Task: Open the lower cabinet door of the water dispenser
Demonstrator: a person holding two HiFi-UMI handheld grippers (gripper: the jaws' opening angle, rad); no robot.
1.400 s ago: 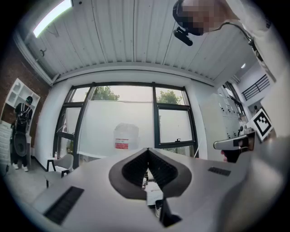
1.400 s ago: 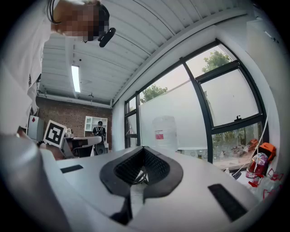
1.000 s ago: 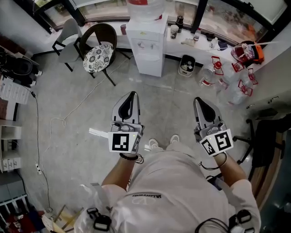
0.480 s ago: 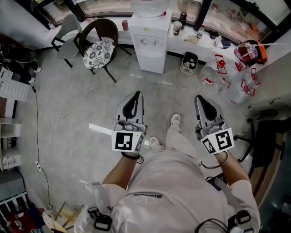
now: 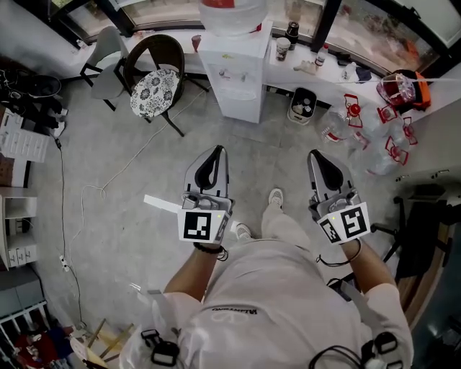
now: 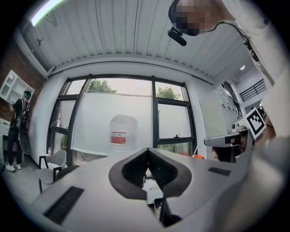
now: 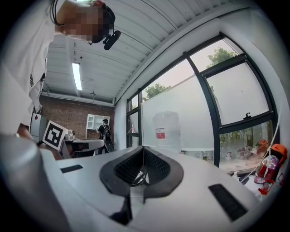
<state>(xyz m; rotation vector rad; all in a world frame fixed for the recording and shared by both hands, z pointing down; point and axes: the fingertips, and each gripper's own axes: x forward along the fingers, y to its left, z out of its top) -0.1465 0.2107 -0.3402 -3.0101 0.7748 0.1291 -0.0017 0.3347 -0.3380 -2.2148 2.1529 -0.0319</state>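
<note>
The white water dispenser (image 5: 232,78) stands at the far wall with a big clear bottle (image 5: 229,14) on top. Its lower cabinet door (image 5: 235,104) is closed. Both grippers are held level in front of my body, well short of the dispenser. My left gripper (image 5: 215,152) is shut with nothing in it, and so is my right gripper (image 5: 316,156). The left gripper view has the bottle (image 6: 123,135) above the closed left gripper (image 6: 147,151). Over the closed right gripper (image 7: 143,147) in the right gripper view, the bottle (image 7: 167,130) shows again.
A dark chair with a patterned cushion (image 5: 154,89) and a grey chair (image 5: 106,49) stand left of the dispenser. A small bin (image 5: 302,105) sits to its right, then several clear jugs with red handles (image 5: 358,122). A cable (image 5: 108,181) trails over the floor. Another person (image 6: 18,131) stands far left.
I have stepped toward the dispenser, which now looks slightly nearer. Both grippers travelled forward with me and kept their pose, jaws still closed.
</note>
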